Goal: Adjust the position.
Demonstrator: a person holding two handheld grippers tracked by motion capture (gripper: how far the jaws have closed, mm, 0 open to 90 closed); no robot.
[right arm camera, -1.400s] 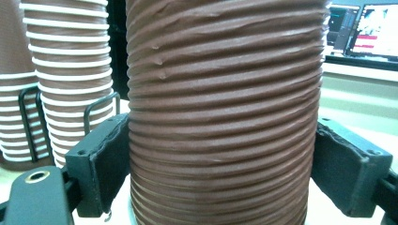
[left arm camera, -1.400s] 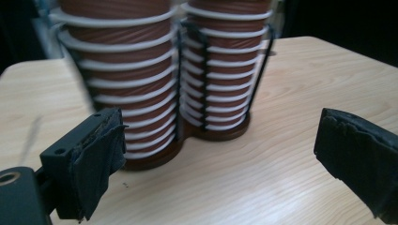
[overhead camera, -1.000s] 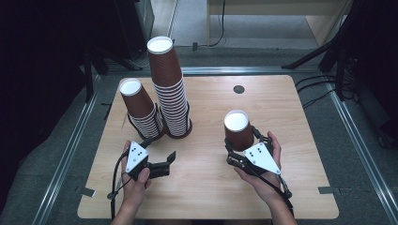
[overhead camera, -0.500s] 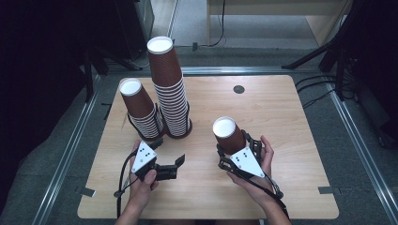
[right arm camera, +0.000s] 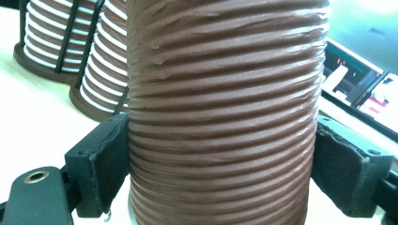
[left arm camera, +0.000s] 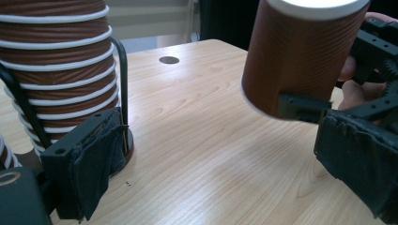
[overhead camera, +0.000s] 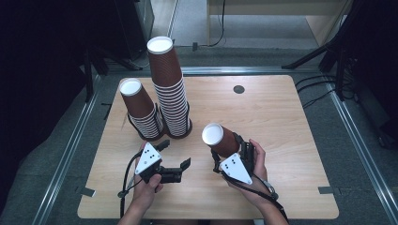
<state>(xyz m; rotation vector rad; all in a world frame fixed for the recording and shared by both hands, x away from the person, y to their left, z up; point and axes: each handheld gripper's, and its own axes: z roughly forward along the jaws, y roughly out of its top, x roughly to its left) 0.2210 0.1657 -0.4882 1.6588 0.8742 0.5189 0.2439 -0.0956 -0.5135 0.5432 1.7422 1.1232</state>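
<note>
Two cup stacks at the left, one cup held tilted at the right

Going left to right, we see the shorter stack (overhead camera: 141,110) and the taller stack (overhead camera: 170,89) in their wire holders, then our left gripper (overhead camera: 174,164) low over the table (overhead camera: 281,117), jaws spread with nothing between them, and our right gripper (overhead camera: 231,151) pinching the ribbed cup (overhead camera: 220,139), tilted toward the left gripper; we judge a handover or separation is next, so we should close squarely on the cup's wall, gently enough not to crush it
</note>
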